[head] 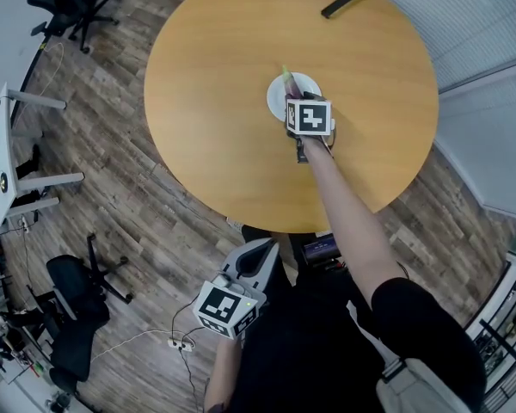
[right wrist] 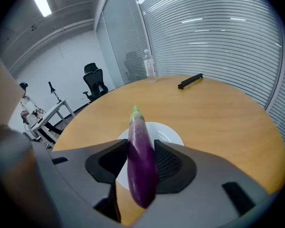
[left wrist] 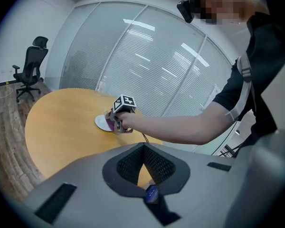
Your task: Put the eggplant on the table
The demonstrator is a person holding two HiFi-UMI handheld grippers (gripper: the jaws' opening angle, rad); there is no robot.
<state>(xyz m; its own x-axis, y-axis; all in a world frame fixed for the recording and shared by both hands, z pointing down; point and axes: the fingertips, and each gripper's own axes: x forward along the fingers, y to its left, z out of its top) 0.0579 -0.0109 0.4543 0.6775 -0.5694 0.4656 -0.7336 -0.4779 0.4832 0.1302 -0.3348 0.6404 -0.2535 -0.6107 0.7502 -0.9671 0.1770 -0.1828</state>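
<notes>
Head view | right claw pinching eggplant over plate (table centre) | left claw closed

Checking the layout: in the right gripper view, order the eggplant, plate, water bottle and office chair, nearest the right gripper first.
1. eggplant, in the right gripper.
2. white plate, just beneath.
3. water bottle, table's far edge.
4. office chair, beyond, left.
</notes>
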